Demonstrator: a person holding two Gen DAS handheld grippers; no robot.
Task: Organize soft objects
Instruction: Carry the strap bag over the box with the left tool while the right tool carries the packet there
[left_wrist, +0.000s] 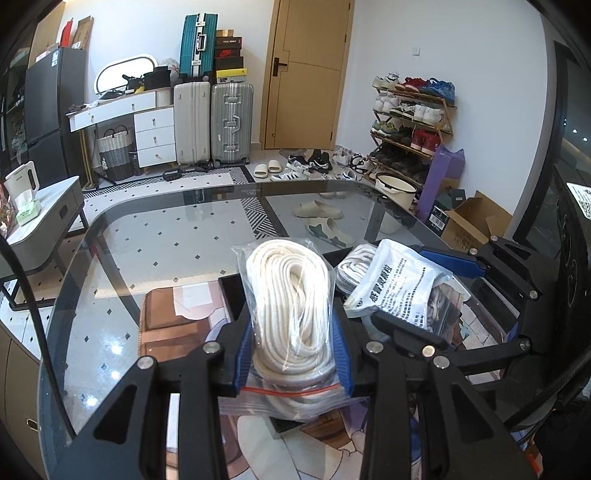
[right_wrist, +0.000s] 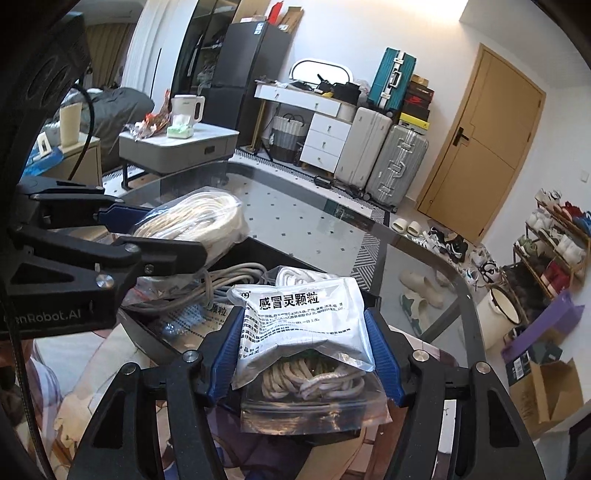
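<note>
My left gripper (left_wrist: 291, 354) has its fingers pinching a zip bag of white rope (left_wrist: 291, 306) right between the blue pads, the coil's long axis running straight away from me over the glass table (left_wrist: 166, 236). My right gripper (right_wrist: 303, 354) has the white medicine packet (right_wrist: 303, 325) between its fingers, lying on a bag of rope (right_wrist: 314, 387), its printed top edge pointing away. The pads touch the packet's edges, so it looks gripped.

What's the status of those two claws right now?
Left claw clamped on bagged white rope. Right claw around white medicine packet and bagged cord. Black tray ahead, crowded.
</note>
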